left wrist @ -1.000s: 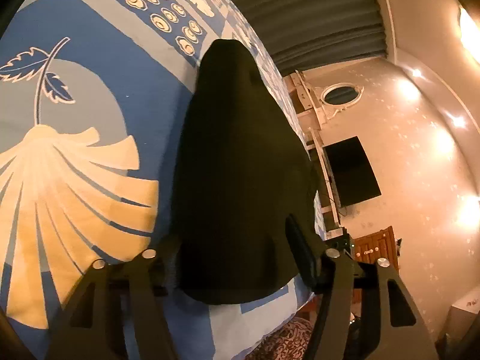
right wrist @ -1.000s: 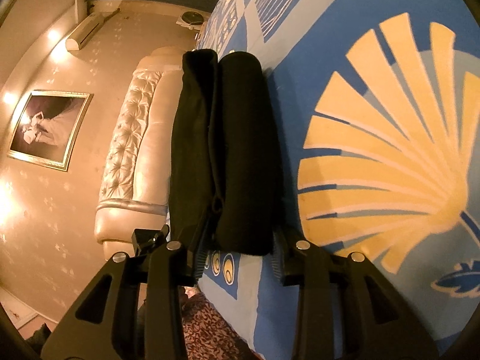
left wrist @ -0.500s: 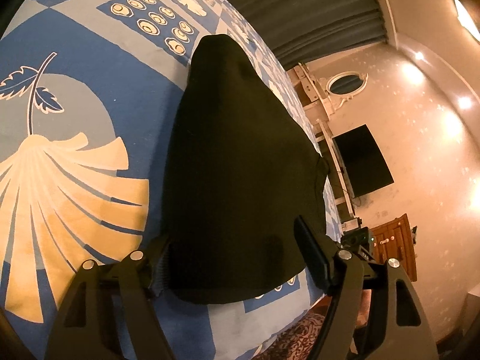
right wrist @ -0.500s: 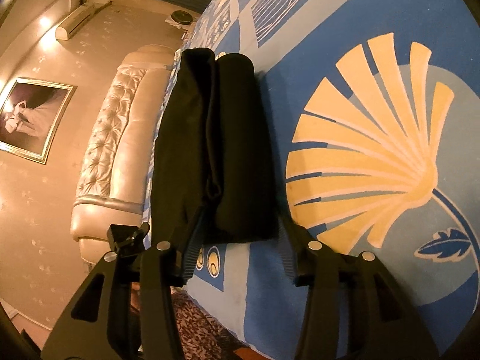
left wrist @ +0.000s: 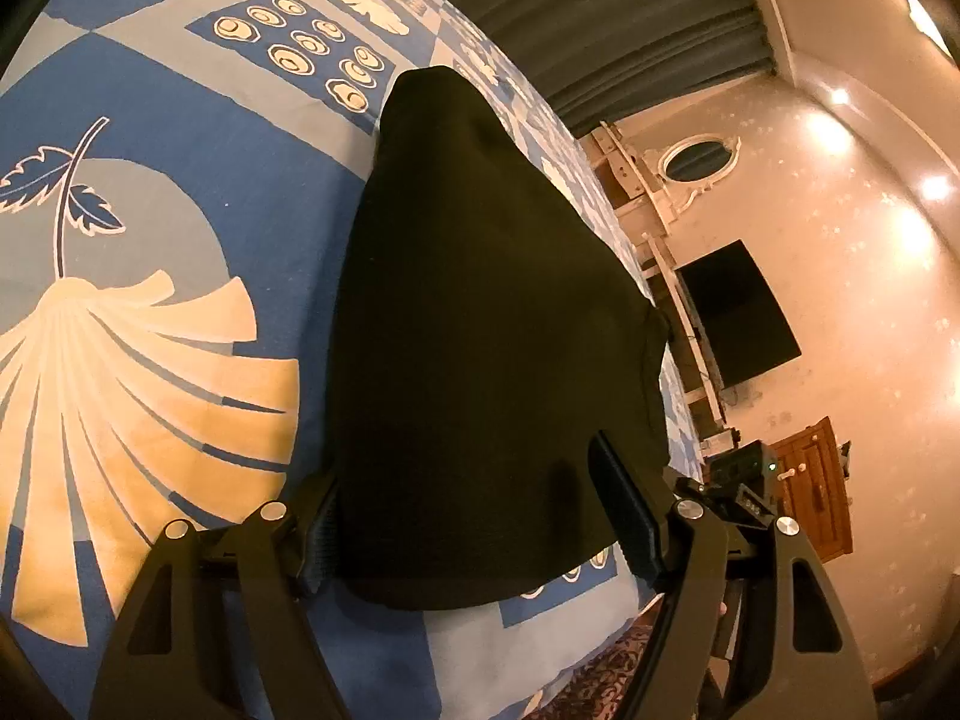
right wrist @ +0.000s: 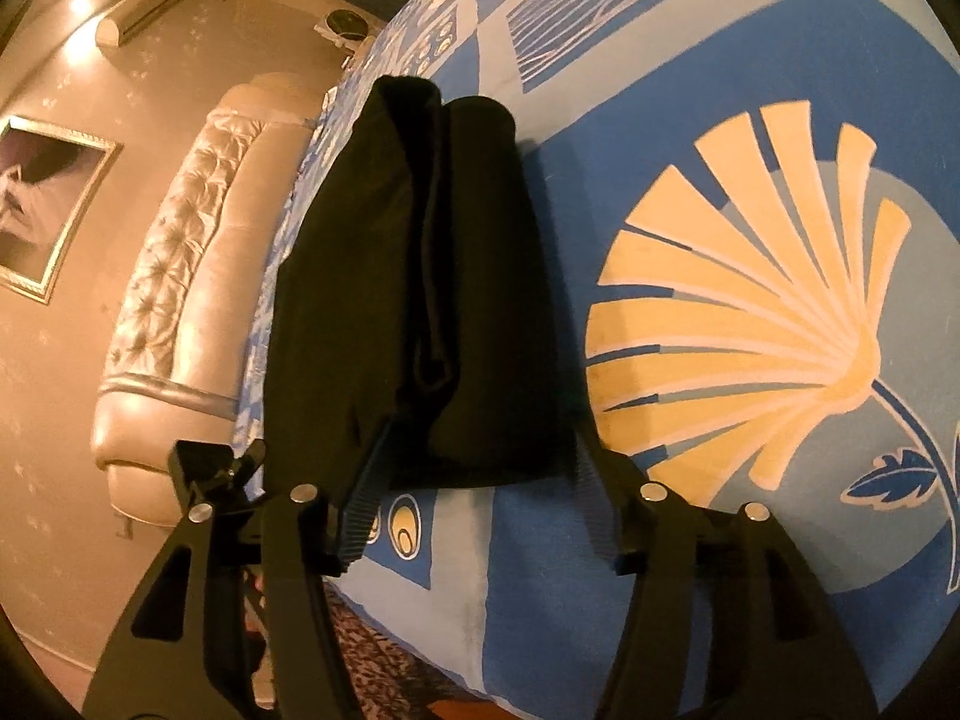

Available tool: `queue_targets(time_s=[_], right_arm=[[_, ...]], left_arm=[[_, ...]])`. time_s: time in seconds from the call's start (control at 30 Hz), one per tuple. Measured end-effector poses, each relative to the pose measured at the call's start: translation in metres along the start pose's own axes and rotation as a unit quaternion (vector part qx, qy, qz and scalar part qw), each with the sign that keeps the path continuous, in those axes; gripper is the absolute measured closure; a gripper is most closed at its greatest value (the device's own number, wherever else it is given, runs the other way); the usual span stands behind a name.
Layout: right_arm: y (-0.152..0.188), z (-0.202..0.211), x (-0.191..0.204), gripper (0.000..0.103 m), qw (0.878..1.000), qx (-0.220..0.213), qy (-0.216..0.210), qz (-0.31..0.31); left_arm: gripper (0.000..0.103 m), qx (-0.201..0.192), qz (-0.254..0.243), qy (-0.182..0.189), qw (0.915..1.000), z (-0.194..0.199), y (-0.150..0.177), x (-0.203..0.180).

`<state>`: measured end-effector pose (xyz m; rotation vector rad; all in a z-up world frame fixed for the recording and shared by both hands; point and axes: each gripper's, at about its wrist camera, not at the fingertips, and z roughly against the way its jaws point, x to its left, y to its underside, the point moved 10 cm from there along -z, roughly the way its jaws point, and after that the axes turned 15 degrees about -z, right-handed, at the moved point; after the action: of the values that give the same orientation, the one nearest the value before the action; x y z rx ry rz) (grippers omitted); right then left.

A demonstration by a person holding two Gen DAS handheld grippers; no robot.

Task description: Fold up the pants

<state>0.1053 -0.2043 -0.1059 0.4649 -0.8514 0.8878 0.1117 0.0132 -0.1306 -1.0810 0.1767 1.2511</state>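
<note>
The black pants (left wrist: 480, 330) lie folded into a narrow bundle on the blue and yellow bedspread (left wrist: 180, 240). My left gripper (left wrist: 474, 534) is open wide, and the near end of the bundle lies between its fingers without being squeezed. From the other side, the pants (right wrist: 420, 276) show as two stacked folds with a seam between them. My right gripper (right wrist: 477, 501) straddles that end and its jaws are opening. Its left pad (right wrist: 360, 498) stands at the edge of the cloth, and its right pad (right wrist: 594, 498) is off it.
The bundle lies near the bed's edge. A cream tufted headboard (right wrist: 174, 276), a framed picture (right wrist: 42, 204) and an air conditioner (right wrist: 150, 6) are beyond it. On the other side are a dark screen (left wrist: 738, 312), a wooden cabinet (left wrist: 816, 492) and grey curtains (left wrist: 600, 12). A patterned rug (right wrist: 372, 660) lies below.
The right jaws have spread apart from the end of the pants and the gripper has drawn back a little. The left jaws widened slightly. The pants stay flat on the bed.
</note>
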Motion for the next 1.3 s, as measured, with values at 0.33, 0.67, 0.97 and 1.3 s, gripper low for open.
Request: queue_targets(time_s=[0.33,0.67,0.97,1.3], right_arm=[[0.007,-0.008,0.010,0.040,0.997,-0.015,0.060,0.055],[0.003,-0.004,0.010,0.031,0.987,-0.034,0.113,0.108],[-0.007,0.009,0.020,0.028,0.975,-0.061,0.138,0.162],[-0.013,0.014,0.027,0.028,0.964,-0.081,0.162,0.197]], left_arm=[[0.031,0.009,-0.005,-0.016,0.9998,-0.005,-0.002,0.001],[0.031,0.003,0.004,-0.040,0.9992,0.001,-0.006,0.010],[0.031,0.000,0.005,-0.059,0.9983,0.011,-0.012,0.023],[0.030,-0.004,0.004,-0.078,0.9969,0.009,-0.023,0.028]])
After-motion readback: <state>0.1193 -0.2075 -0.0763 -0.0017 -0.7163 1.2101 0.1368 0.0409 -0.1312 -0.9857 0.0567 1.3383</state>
